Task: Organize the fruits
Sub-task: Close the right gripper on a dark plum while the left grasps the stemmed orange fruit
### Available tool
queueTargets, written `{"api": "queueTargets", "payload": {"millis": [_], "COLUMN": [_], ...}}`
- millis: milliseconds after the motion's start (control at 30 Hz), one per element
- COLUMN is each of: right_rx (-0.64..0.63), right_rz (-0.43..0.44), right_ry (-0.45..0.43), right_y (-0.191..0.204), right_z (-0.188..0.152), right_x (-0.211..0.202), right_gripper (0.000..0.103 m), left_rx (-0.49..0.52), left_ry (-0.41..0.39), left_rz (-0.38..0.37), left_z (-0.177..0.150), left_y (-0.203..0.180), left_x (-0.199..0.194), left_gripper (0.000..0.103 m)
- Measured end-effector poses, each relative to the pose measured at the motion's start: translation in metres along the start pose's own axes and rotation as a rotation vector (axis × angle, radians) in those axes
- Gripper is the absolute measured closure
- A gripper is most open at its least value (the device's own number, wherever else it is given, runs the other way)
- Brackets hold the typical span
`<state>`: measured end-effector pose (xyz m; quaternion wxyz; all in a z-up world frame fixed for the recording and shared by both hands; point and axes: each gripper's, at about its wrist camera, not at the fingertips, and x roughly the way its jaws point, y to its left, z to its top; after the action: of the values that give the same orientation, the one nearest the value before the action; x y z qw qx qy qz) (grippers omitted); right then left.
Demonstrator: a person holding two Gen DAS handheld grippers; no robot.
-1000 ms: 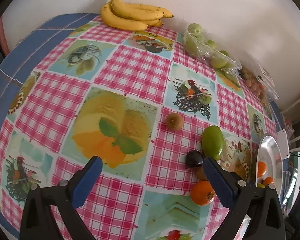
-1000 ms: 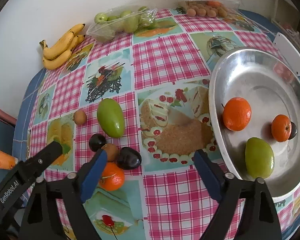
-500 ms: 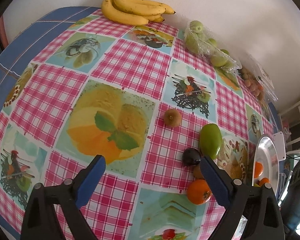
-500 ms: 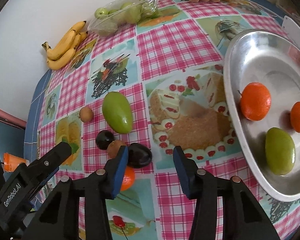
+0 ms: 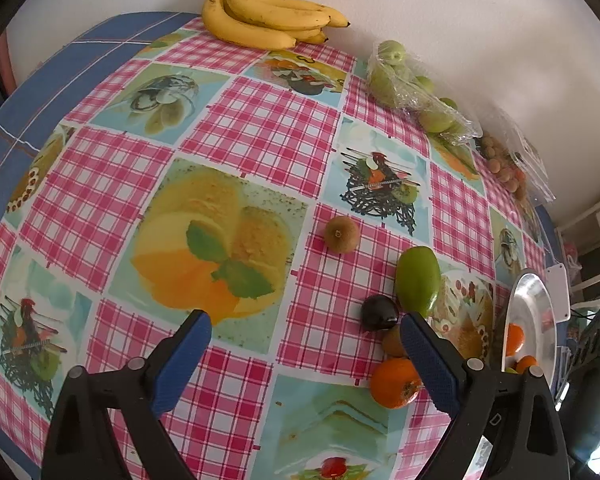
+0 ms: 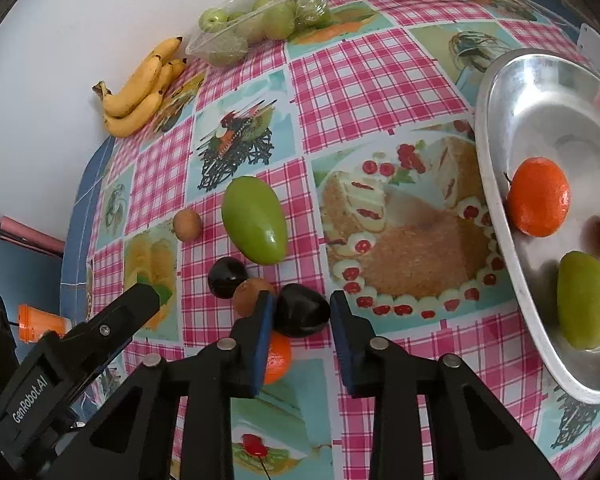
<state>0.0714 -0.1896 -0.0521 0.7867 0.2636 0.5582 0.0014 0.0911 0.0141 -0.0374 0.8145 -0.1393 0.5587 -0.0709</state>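
Plum (image 6: 302,310) between tool (image 6: 301,316) pads — "GenRobot.AI" legible.

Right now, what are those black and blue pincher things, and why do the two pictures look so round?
They are tongs that a person holds, one in each hand. A tiny wide-eyed camera on each looks along the fingers, so the table bulges. One picture is from the left tongs, wide open over the cloth. The other is from the right tongs, closing around a dark plum, perhaps not squeezing yet. Nearby lie a mango, kiwis, an orange and bananas. A silver tray already holds some fruit.
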Motion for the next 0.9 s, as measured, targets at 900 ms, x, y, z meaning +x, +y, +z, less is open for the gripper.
{"api": "queueTargets", "payload": {"millis": [900], "right_rx": [0.05], "right_rz": [-0.089], "right_ry": [-0.077], "right_y": [-0.039], "right_z": [-0.008], "right_x": [-0.058], "right_gripper": [0.073], "left_rx": [0.162], "left_ry": [0.11], "left_rz": [-0.061], "left_z": [-0.032], "left_y": [-0.055], "left_x": [0.023], "left_gripper": [0.022]}}
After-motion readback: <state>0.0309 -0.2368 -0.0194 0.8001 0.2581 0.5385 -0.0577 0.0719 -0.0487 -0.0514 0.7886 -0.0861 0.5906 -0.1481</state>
